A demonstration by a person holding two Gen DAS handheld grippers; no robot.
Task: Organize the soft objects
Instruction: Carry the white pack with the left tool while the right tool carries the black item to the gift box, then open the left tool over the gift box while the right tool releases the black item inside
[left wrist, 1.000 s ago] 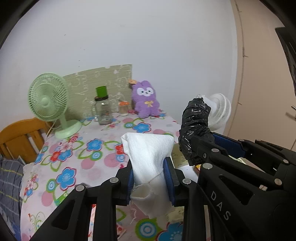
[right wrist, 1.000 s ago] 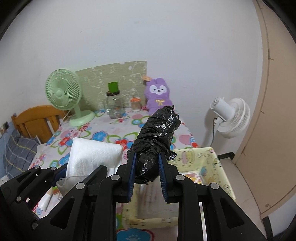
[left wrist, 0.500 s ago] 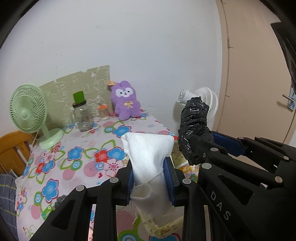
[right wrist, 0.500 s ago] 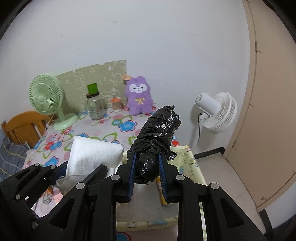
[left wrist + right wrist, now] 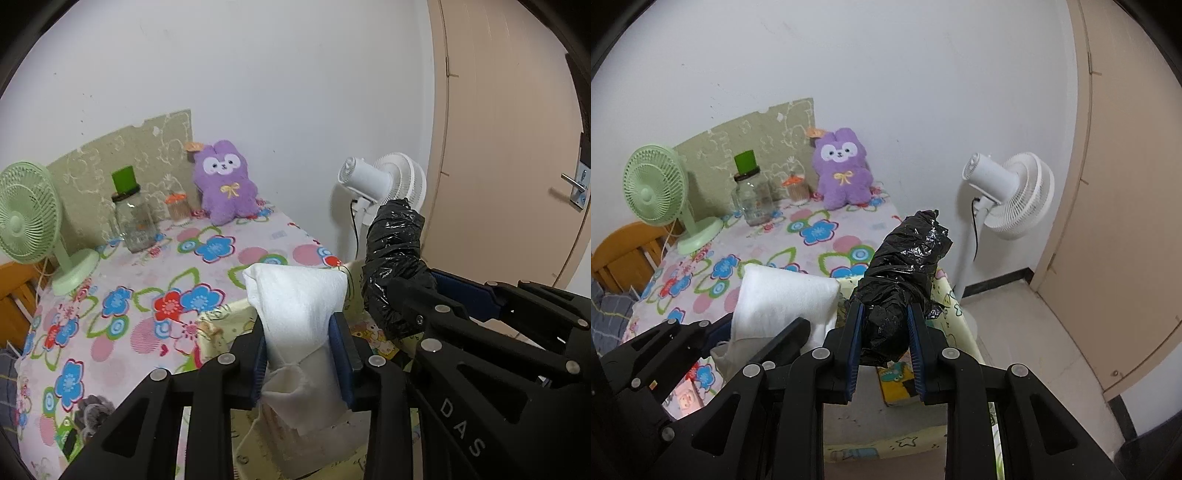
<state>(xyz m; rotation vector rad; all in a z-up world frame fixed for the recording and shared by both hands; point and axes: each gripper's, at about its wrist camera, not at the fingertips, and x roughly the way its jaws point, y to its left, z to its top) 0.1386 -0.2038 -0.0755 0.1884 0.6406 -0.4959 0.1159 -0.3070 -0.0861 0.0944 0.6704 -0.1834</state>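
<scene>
My left gripper (image 5: pixel 300 354) is shut on a folded white cloth (image 5: pixel 297 306) and holds it in the air over a pale yellow cartoon-print storage box (image 5: pixel 218 317). My right gripper (image 5: pixel 884 347) is shut on a crumpled black plastic bag (image 5: pixel 905 258), held over the same box (image 5: pixel 951 299) beside the table's right edge. The white cloth also shows in the right wrist view (image 5: pixel 783 295), and the black bag shows in the left wrist view (image 5: pixel 395 247). A purple plush bunny (image 5: pixel 225 184) sits at the back of the table.
The table has a flowered cloth (image 5: pixel 122 295). On it stand a green desk fan (image 5: pixel 29 225), a glass jar with a green lid (image 5: pixel 133 218) and a small orange-capped jar (image 5: pixel 177 208). A white floor fan (image 5: pixel 1012 195) stands by the door (image 5: pixel 1126 184). A wooden chair (image 5: pixel 624 254) is at the left.
Both grippers, still holding the cloth and the bag, have swung to the right, from over the table to above the yellow box at its right edge.
</scene>
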